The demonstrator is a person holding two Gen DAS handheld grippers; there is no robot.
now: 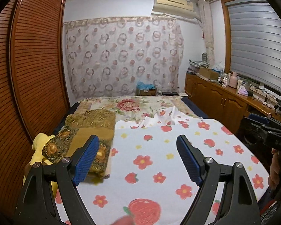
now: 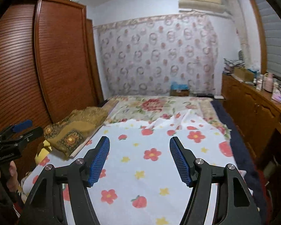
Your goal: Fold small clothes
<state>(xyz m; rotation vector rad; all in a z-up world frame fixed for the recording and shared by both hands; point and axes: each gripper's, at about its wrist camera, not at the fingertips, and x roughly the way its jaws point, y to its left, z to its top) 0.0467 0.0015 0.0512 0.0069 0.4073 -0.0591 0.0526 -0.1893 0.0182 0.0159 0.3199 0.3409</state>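
Note:
A white cloth printed with red flowers and strawberries [image 1: 159, 150] lies spread over the bed; its far edge is rumpled [image 1: 164, 118]. It also shows in the right wrist view [image 2: 149, 159]. My left gripper [image 1: 138, 140] is open and empty above the cloth's left part. My right gripper [image 2: 139, 142] is open and empty above the cloth's middle. The right gripper also shows at the right edge of the left wrist view [image 1: 271, 129]. The left gripper shows at the left edge of the right wrist view [image 2: 15, 136].
A folded brown sunflower-pattern cloth [image 1: 88, 131] lies on the bed's left side, with a yellow item [image 1: 40, 150] beside it. A floral bedspread [image 1: 133, 105] covers the far bed. A louvred wardrobe [image 1: 28, 65] stands left; a cluttered wooden cabinet [image 1: 224, 97] runs along the right.

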